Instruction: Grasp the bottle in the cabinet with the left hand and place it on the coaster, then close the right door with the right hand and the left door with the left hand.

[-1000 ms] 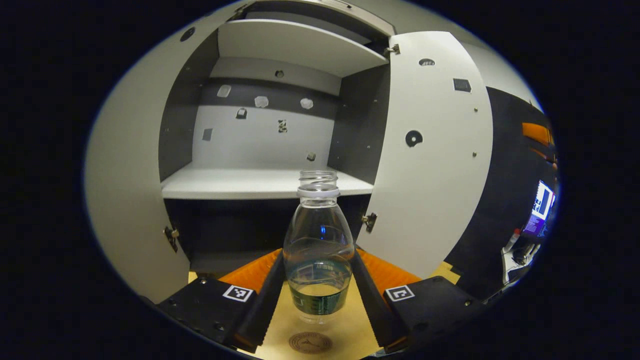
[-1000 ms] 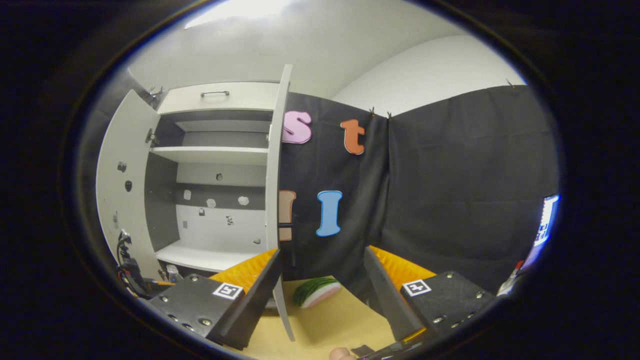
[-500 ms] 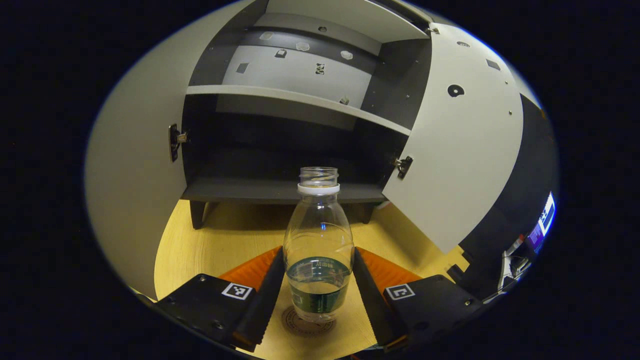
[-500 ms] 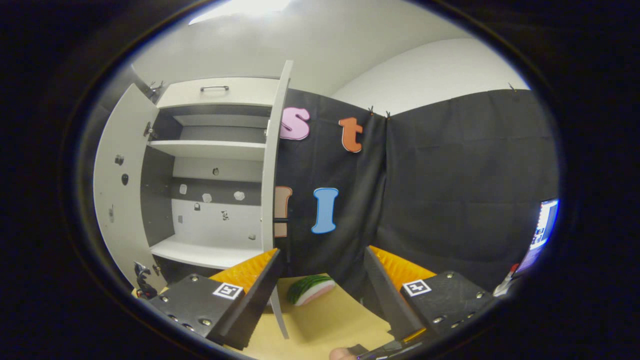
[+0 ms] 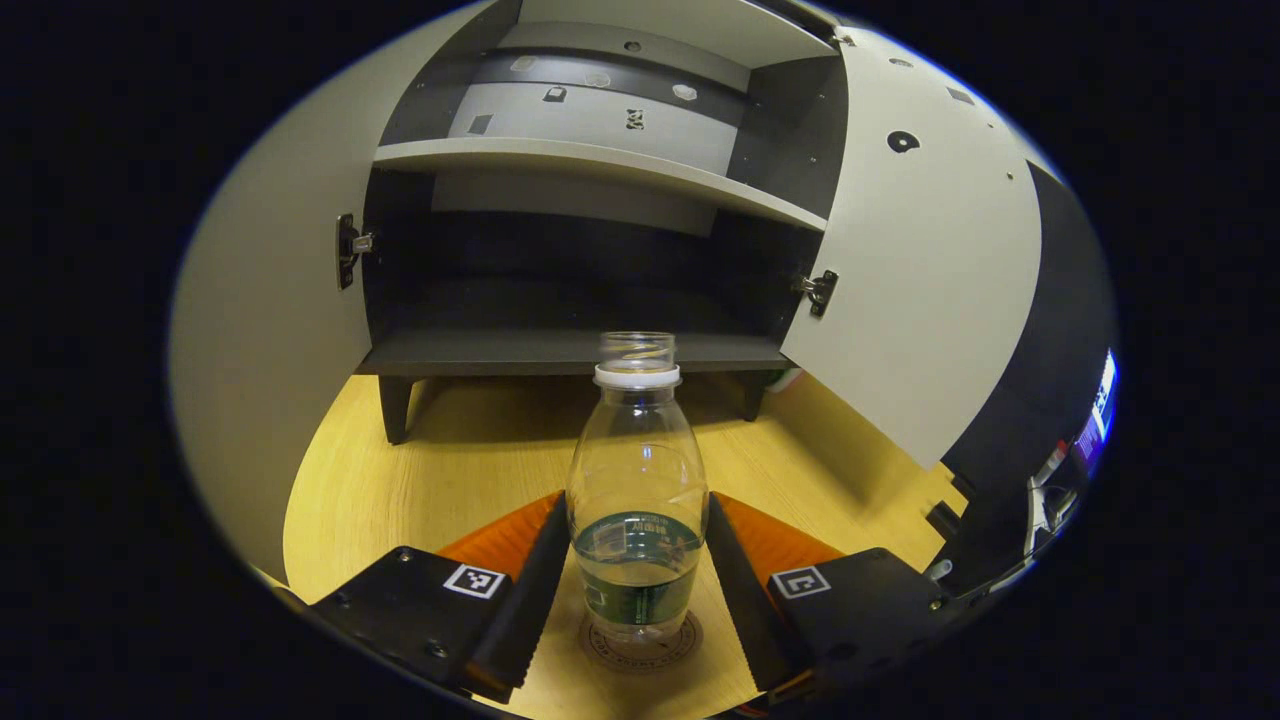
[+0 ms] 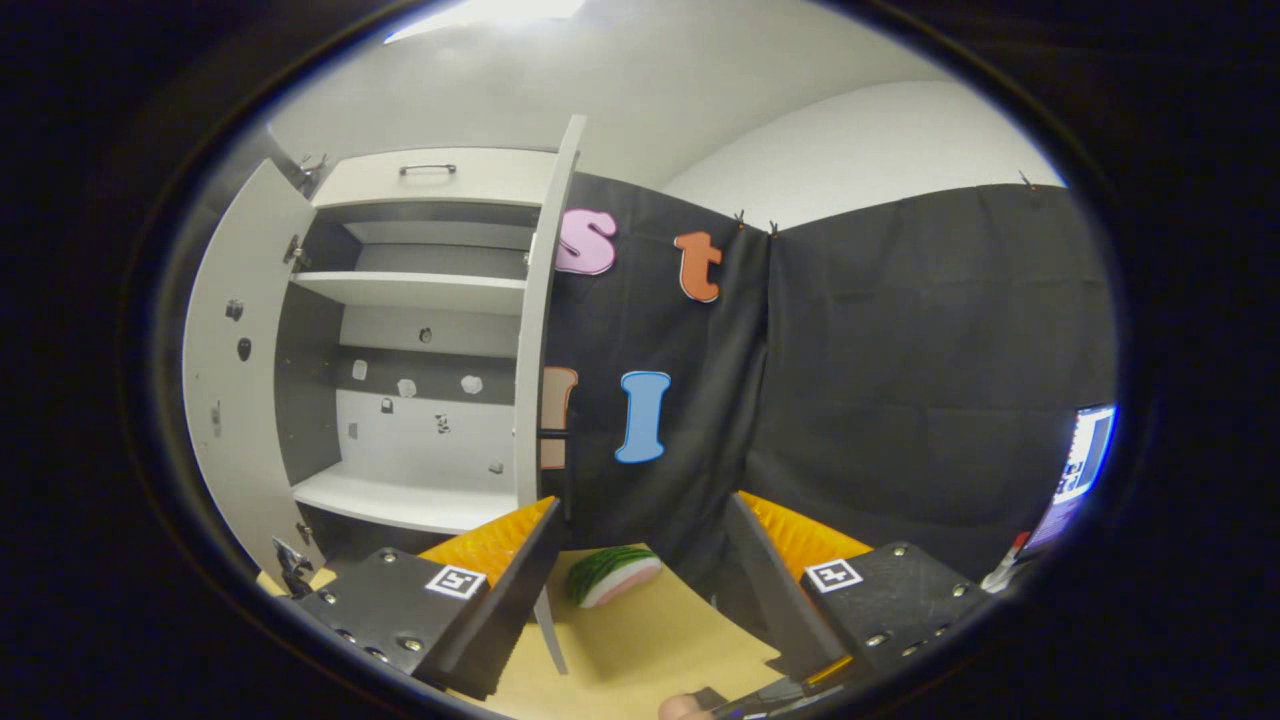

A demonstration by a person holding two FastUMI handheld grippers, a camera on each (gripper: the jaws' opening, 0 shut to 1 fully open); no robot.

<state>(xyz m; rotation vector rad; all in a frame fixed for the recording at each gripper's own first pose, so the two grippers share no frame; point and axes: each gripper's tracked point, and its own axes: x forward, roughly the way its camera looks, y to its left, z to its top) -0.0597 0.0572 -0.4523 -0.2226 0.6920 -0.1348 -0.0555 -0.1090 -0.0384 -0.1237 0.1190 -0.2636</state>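
A clear, uncapped bottle (image 5: 637,470) with a dark label and a little water stands upright on the round brown coaster (image 5: 641,657) on the wooden table. My left gripper (image 5: 636,505) is shut on it, one finger pressing each side at label height. Behind it the white cabinet (image 5: 570,352) stands with its left door (image 5: 270,330) and right door (image 5: 930,270) both swung out. My right gripper (image 6: 642,503) is open with nothing between its fingers. It hovers off to the right of the cabinet (image 6: 420,290), whose right door (image 6: 540,330) I see edge-on.
A toy watermelon slice (image 6: 612,574) lies on the table (image 6: 640,650) near the right door's foot. Black cloth walls the booth behind and to the right. A lit screen (image 6: 1085,465) glows at the far right. The cabinet shelves are bare.
My left gripper brought the bottle down from in front of the shelf onto the coaster. The right gripper drifted only slightly and stayed open.
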